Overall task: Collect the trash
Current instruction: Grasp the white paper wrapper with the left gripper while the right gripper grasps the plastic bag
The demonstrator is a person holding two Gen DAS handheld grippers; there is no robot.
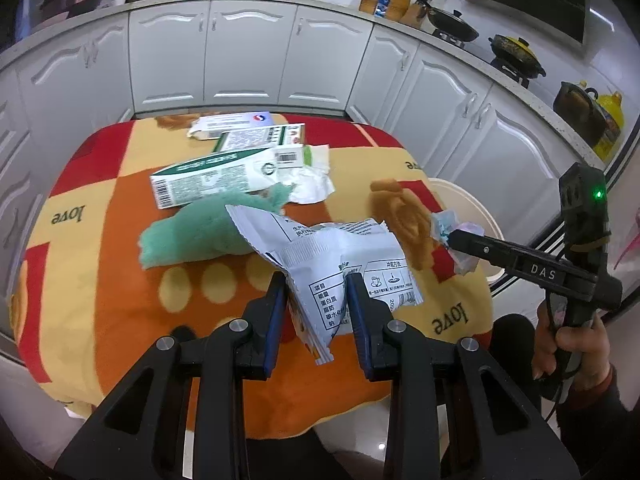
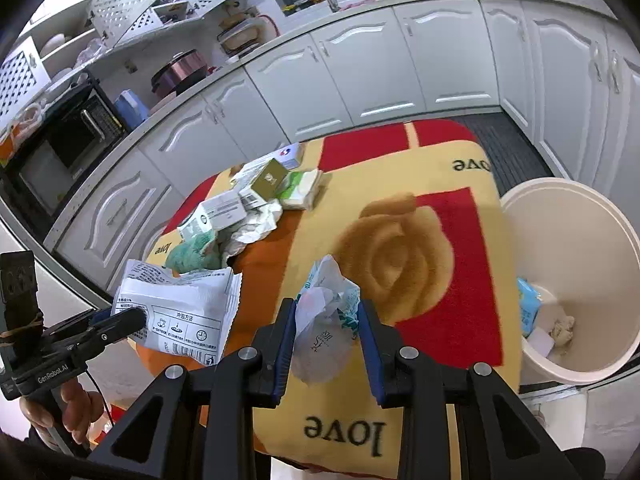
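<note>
A white sachet (image 1: 340,264) printed with Chinese text and brewing icons is pinched in the left gripper (image 1: 317,280) above the table's near edge, while the right gripper (image 2: 327,307) is clamped on a crumpled wrapper (image 2: 325,320) over the blanket (image 2: 440,168), with the open bin (image 2: 580,216) just off the table's right edge holding a few scraps. Beyond them a green cloth (image 1: 192,232), crumpled paper (image 1: 310,184) and barcoded cartons (image 1: 216,178) crowd the blanket's far-left side, leaving its rose-patterned right half bare. "Love" repeats on the blanket; "DAS" and "GenRobot.AI" mark the grippers.
</note>
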